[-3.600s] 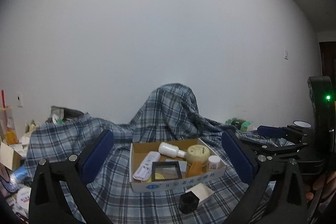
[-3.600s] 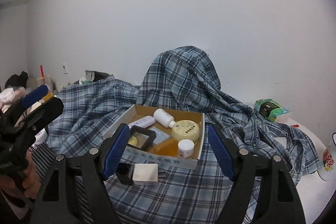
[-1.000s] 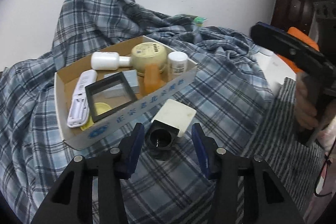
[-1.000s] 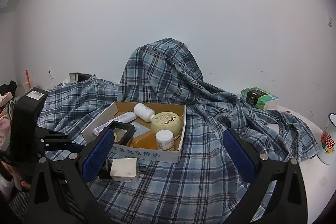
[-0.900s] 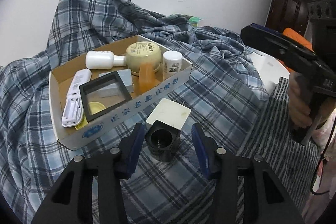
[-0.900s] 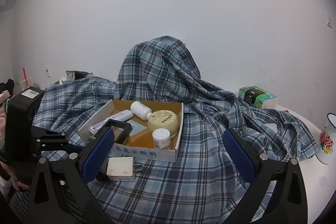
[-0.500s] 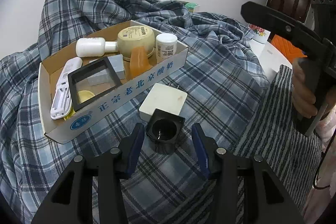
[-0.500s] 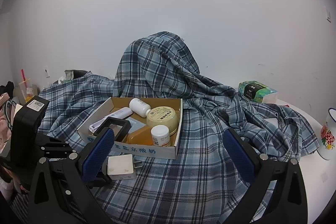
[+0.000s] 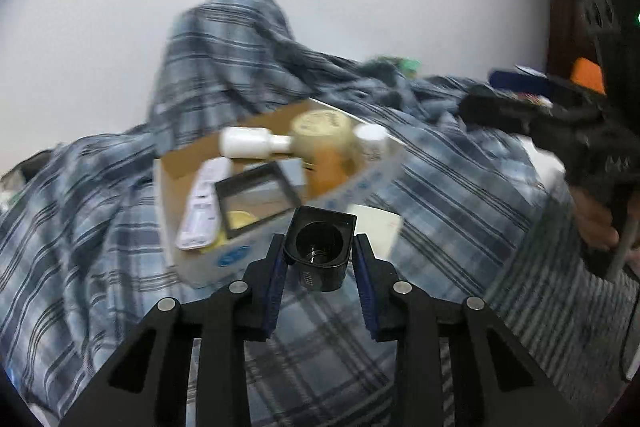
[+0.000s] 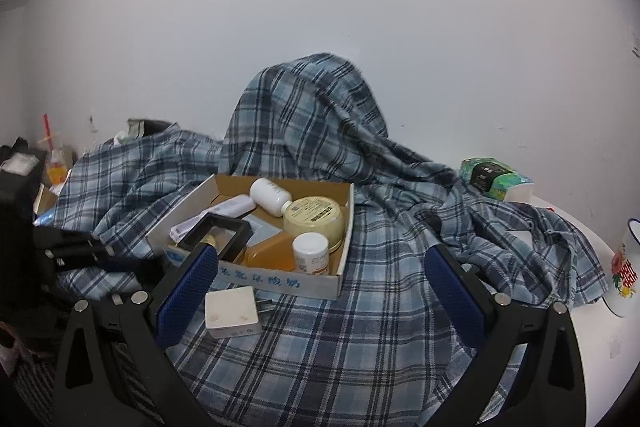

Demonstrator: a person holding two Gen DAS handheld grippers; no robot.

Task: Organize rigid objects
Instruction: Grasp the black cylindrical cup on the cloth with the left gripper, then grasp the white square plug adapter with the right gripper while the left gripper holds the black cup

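My left gripper is shut on a small black square cup, which hangs just above the plaid cloth, in front of a cardboard box. The box holds a white bottle, a cream round jar, an amber block, a small white jar and a black frame. A white charger lies on the cloth before the box. My right gripper stands open and empty, short of the box. The left view is blurred.
A plaid cloth covers the table and a hump at the back wall. At the far right stand a green tissue pack and an enamel mug on bare white tabletop. Clutter sits at the far left.
The left jaws closed onto the black cup and raised it off the cloth, away from the white charger. The right gripper stayed where it was.
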